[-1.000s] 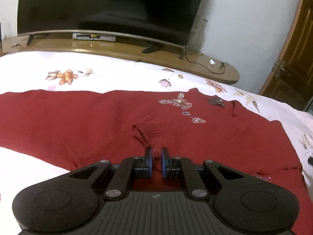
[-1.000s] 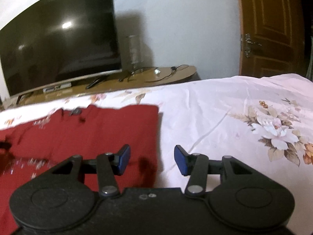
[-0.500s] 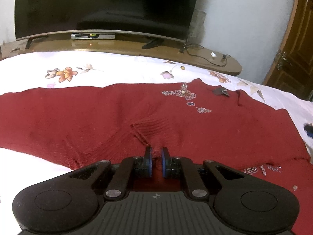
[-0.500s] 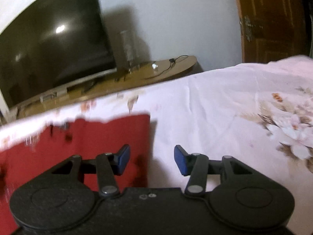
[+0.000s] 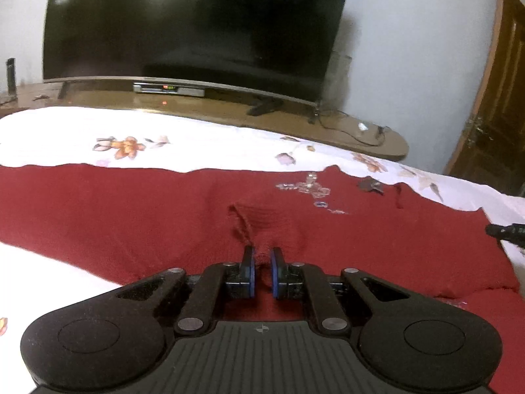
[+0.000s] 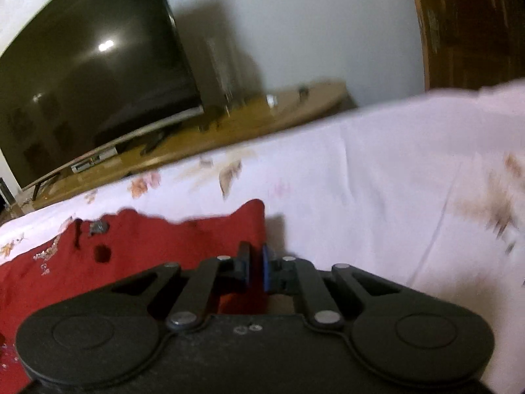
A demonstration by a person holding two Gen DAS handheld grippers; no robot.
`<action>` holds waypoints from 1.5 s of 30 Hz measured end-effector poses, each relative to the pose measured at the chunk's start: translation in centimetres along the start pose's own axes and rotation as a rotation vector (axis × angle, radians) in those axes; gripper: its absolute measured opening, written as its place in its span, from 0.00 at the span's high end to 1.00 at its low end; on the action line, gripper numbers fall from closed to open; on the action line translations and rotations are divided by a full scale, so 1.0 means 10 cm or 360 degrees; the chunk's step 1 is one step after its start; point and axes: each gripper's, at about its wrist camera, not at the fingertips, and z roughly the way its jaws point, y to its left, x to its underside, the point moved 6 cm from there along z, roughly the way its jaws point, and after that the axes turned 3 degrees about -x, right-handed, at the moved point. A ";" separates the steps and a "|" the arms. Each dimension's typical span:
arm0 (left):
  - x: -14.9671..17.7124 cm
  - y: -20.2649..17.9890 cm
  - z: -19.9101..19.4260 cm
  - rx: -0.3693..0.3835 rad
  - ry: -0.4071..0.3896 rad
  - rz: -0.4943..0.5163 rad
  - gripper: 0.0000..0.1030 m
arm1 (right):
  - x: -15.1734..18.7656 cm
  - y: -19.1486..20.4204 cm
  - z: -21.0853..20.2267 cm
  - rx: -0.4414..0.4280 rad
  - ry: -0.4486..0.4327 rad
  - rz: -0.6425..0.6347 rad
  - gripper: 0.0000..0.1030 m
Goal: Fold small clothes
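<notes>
A dark red knitted garment [image 5: 131, 216] with sparkly embroidery lies spread on a white floral bedsheet [image 5: 197, 144]. My left gripper [image 5: 261, 256] is shut on a pinched fold of the red garment near its middle. In the right wrist view the garment [image 6: 164, 246] shows at lower left, and my right gripper [image 6: 257, 252] is shut on its right edge, lifted a little over the sheet [image 6: 393, 197]. The tip of the right gripper shows at the right edge of the left wrist view [image 5: 507, 231].
A wooden TV bench [image 5: 229, 111] with a large dark TV [image 5: 197, 26] and a set-top box [image 5: 169, 89] runs behind the bed. A brown door [image 5: 495, 115] stands at the right. Cables lie on the bench end [image 5: 361, 131].
My right gripper has closed from open onto the garment's right edge and moved, blurring its view. My left gripper stays shut on the fold and has lifted slightly.
</notes>
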 end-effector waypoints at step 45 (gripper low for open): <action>-0.03 3.21 -0.51 -0.0391 -0.0126 -0.1286 0.33 | 0.61 -0.44 -1.14 0.0215 0.0040 0.0103 0.61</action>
